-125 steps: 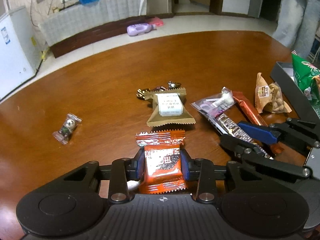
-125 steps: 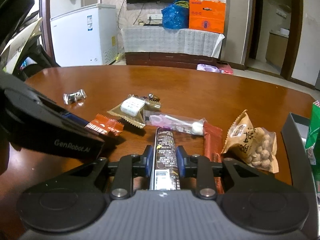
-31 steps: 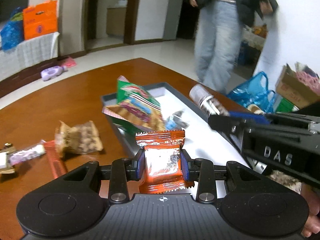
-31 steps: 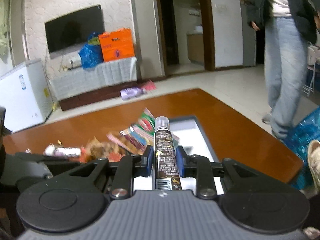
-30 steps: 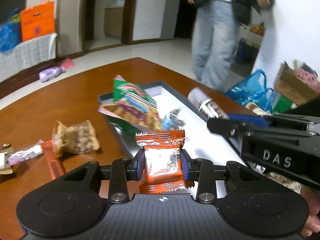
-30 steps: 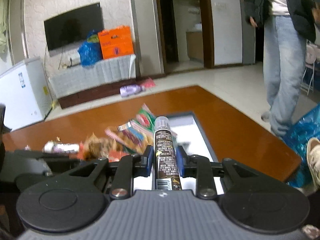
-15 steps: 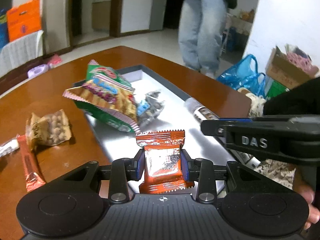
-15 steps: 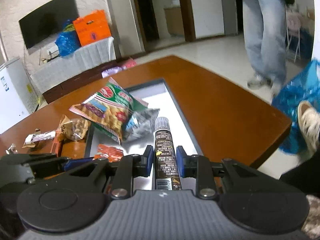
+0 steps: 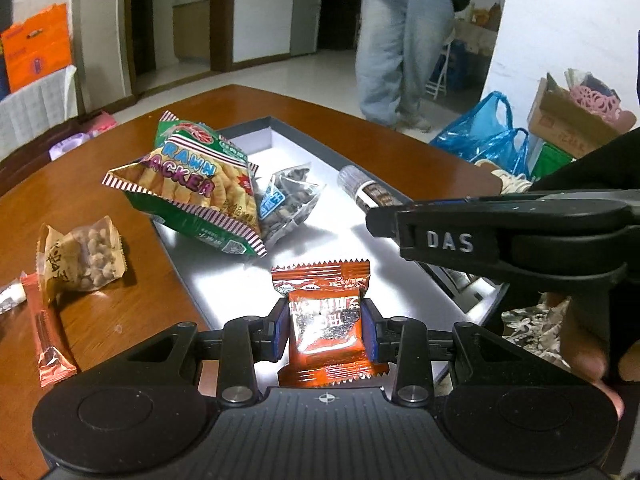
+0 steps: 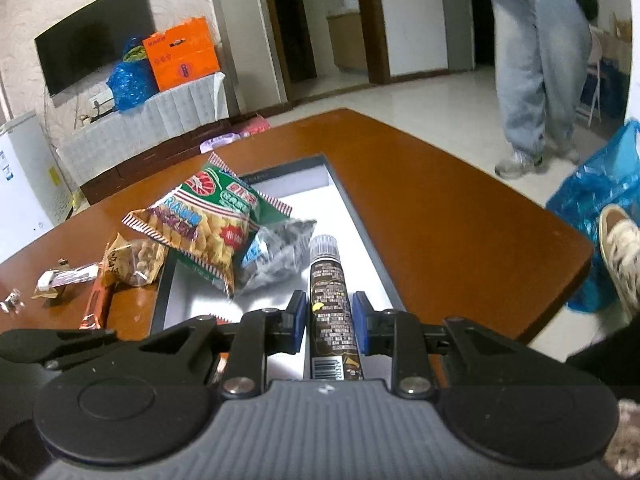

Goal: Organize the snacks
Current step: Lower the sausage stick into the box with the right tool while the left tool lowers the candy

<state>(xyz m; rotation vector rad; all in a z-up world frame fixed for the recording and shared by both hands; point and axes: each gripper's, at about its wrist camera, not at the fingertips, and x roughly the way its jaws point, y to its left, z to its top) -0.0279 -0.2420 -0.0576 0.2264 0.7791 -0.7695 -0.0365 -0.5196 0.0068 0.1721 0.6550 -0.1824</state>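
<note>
My left gripper (image 9: 325,320) is shut on an orange snack packet (image 9: 322,280), held just above the near end of the grey tray's white floor (image 9: 224,280). My right gripper (image 10: 329,320) is shut on a long dark-brown snack stick (image 10: 329,276), which points along the tray's right side (image 10: 360,216). In the left wrist view the right gripper (image 9: 384,216) reaches in from the right, with the stick's tip (image 9: 360,184) over the tray. A green prawn cracker bag (image 9: 192,184) and a clear bag of dark snacks (image 9: 288,200) lie in the tray's far half.
On the brown table left of the tray lie a peanut bag (image 9: 80,256) and a red stick pack (image 9: 44,328). A person in light jeans (image 9: 400,40) stands beyond the table. A blue plastic bag (image 9: 480,140) and a cardboard box (image 9: 572,120) sit on the floor to the right.
Both grippers have sunk and come closer to the tray, each keeping its snack. The tray and its bags now look larger and nearer. The person behind has shifted.
</note>
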